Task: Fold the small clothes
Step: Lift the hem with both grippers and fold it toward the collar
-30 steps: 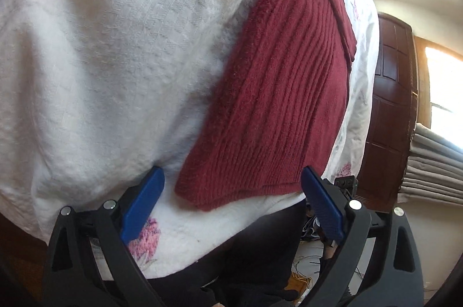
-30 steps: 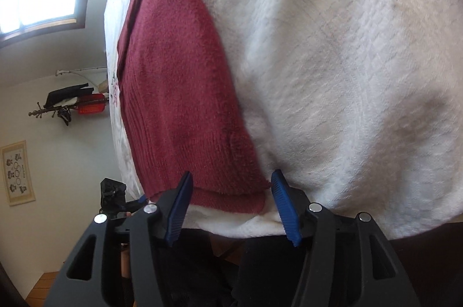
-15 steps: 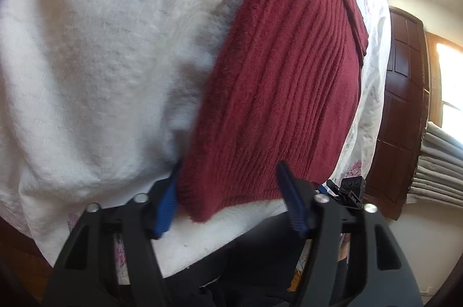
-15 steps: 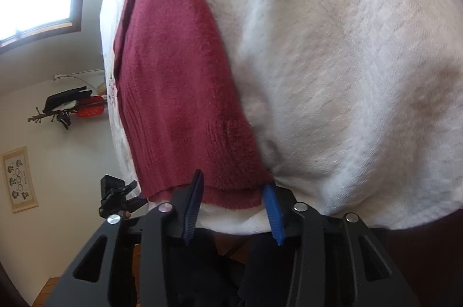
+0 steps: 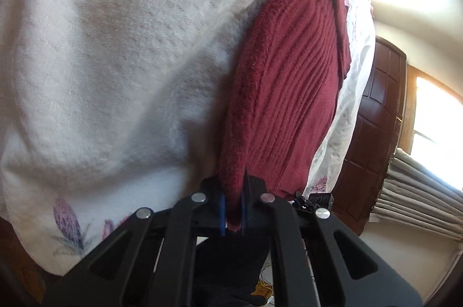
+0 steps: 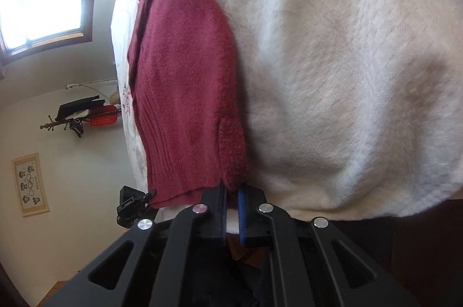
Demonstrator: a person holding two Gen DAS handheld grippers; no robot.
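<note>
Two corners of the red knitted garment (image 5: 289, 92), lying on the white-covered surface (image 5: 115, 60), are pinched: one in the left hand-held gripper (image 5: 231, 205), one in the right hand-held gripper (image 6: 231, 199). Folding seems barely begun.
</note>
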